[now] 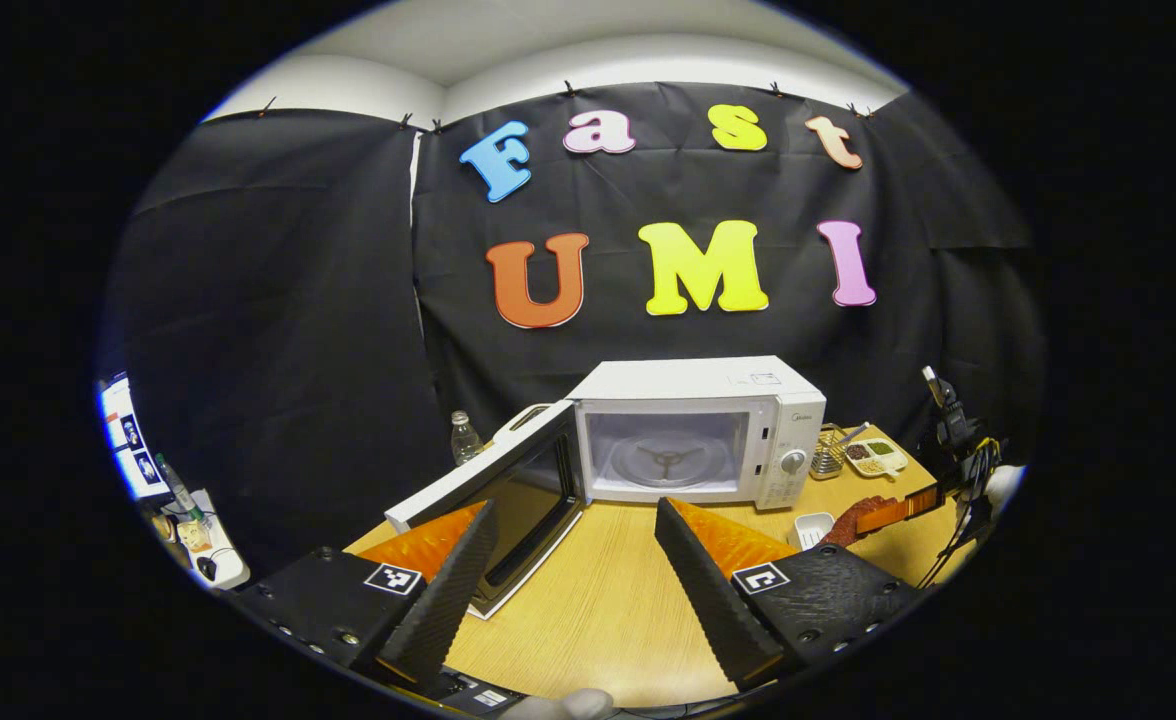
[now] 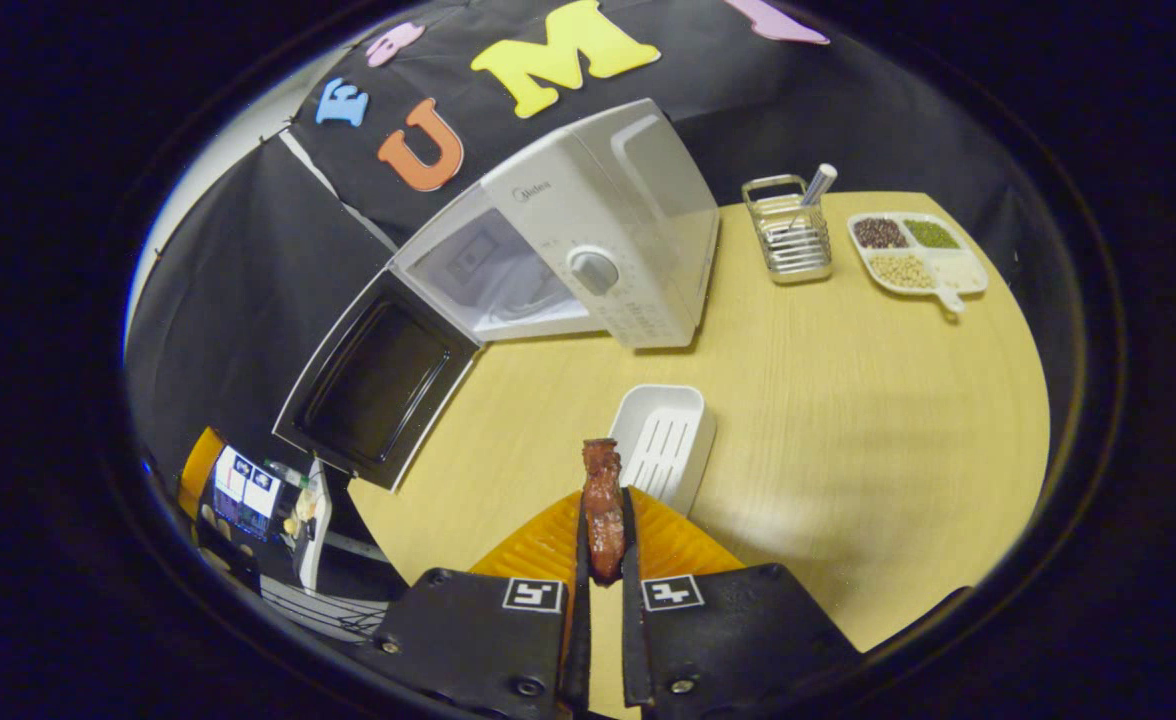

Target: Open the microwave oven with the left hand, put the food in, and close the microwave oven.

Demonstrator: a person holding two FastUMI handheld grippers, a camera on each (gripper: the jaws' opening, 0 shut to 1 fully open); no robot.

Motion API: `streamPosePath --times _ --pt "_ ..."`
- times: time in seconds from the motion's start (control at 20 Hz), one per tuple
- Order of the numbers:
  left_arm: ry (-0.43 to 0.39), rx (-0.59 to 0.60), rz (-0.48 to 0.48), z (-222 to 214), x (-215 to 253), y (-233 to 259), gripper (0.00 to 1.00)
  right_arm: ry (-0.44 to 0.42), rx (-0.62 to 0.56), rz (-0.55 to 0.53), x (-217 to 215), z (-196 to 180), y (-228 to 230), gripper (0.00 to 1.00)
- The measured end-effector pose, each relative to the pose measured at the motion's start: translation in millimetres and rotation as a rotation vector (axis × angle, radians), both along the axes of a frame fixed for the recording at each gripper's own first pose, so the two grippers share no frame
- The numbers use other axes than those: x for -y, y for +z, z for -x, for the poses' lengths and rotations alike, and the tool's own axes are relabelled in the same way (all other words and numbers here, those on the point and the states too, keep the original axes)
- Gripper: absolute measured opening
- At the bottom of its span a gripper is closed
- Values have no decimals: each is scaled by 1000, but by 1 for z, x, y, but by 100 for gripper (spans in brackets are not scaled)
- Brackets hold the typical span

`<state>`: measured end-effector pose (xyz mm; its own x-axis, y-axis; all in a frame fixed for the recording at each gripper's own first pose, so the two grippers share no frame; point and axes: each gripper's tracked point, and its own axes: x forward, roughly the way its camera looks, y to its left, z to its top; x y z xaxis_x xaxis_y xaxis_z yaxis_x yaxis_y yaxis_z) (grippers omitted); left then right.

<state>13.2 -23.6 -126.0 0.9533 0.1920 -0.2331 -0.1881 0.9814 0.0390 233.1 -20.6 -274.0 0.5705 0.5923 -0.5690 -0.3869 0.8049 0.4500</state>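
Across the light wooden surface point(image 1: 608, 590), one white box-shaped microwave oven point(image 1: 698, 430) stands at the far side against the black cloth wall, its door point(image 1: 508, 480) swung wide to the left and its cavity bare but for the glass turntable point(image 1: 670, 458). The right gripper view takes the oven from its control side, with one round dial point(image 2: 594, 270) facing the camera and the dark inside of the open door point(image 2: 378, 380) showing, while the left gripper view looks straight into the cavity.

In the left gripper view the left claw point(image 1: 573, 560) hangs above the surface near the open door, fingers well apart and nothing between them. Farther right, the right claw point(image 1: 853, 520) shows with the brown food in its tip.

In the right gripper view the right claw point(image 2: 603, 530) is clamped on one piece of reddish-brown cooked meat point(image 2: 602, 510), held upright above the surface, apart from the oven and near its front.

Just beyond the meat lies one white slotted rectangular tray point(image 2: 660, 435). To the far right stand one wire metal holder point(image 2: 788, 240) with a utensil in it and one white divided dish point(image 2: 916, 255) with four compartments of grains and beans. One clear plastic bottle point(image 1: 464, 438) stands left of the oven, behind the door.
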Motion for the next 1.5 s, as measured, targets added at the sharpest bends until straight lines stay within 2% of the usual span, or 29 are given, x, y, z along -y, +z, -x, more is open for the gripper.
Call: streamPosePath --times 0.3,0.5,0.75,0.95,1.15,1.5 --pt "-97 -6 4 -2 -35 -5 97 -166 76 -82 -39 7 56 16" --pt "-138 -4 -4 7 -68 -5 97 -283 125 -198 -97 2 79 15" --pt "-146 12 -4 13 -107 -1 96 -372 184 -316 -185 -24 90 15" --pt "-131 37 -22 19 -133 -1 97 -405 201 -372 -252 -65 89 15" --pt "-92 40 -24 26 -158 -8 97 -486 230 -438 -293 -116 81 16" --pt "-74 48 -11 11 -175 -14 96 -649 251 -480 -303 -207 42 15"
